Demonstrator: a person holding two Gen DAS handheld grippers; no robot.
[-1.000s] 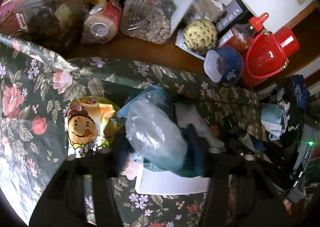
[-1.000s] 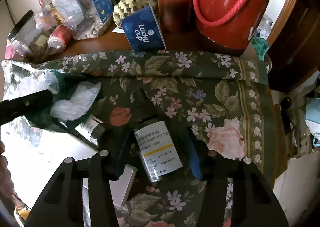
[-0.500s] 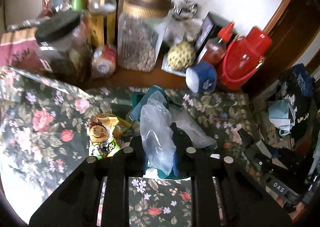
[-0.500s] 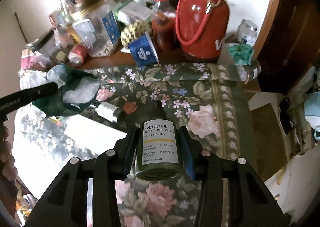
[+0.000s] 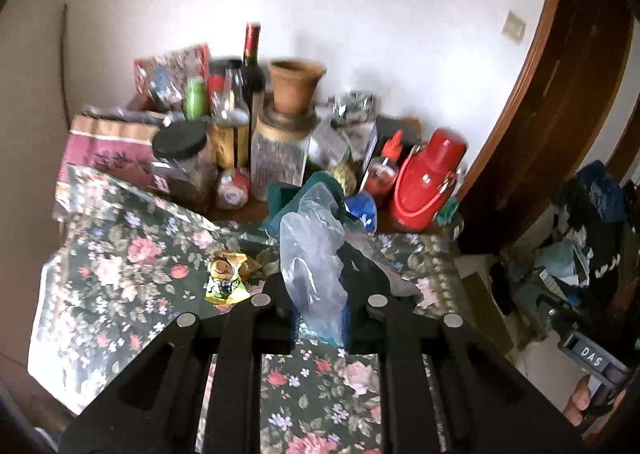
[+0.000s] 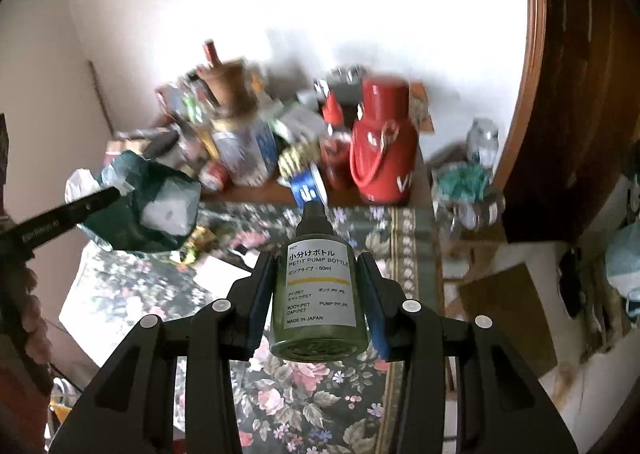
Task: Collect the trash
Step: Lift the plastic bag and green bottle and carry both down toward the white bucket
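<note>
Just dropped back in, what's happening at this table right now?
Trash pickup is under way, and both claws are loaded. The left claw is shut on a bundle of plastic bags, clear over dark green, held above the floral tablecloth. The right claw grips a small green pump bottle, cap pointing away, also clear of the cloth. A yellow snack wrapper lies on the cloth, not yet collected. Jars, bottles and a red jug crowd the far edge.

We saw a dark green floral cloth (image 5: 120,254), a red jug (image 5: 428,181), and an olive, white-labelled bottle (image 6: 320,294).
</note>
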